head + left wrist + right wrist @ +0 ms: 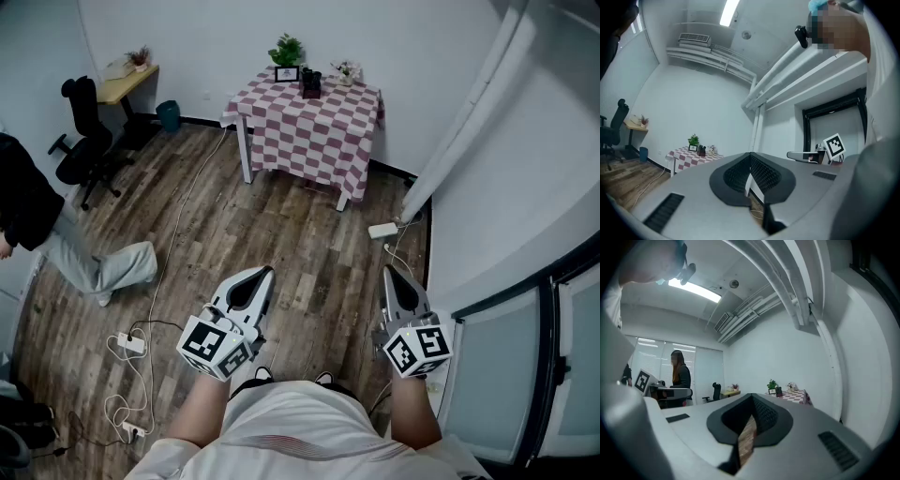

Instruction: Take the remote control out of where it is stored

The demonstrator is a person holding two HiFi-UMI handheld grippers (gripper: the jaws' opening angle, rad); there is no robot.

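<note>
Wood floor (281,234), checkered table (319,131) stood far off; remote unseen. Clenched, empty: left gripper (269,270), right gripper (387,269). Remote likely light, rigid; grip mid-body.

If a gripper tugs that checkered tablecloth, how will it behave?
Probably floppy: the tablecloth hangs in soft folds down its sides. A tug would likely drag it, and the small plant and picture frame on top might tip.

Low at seven o'clock in the head view, the grey two-jaw left gripper (263,273) is held level, tip toward one o'clock, jaws together and empty. At five o'clock, the matching grey two-jaw right gripper (390,271) points toward twelve, jaws likewise closed on nothing.
</note>
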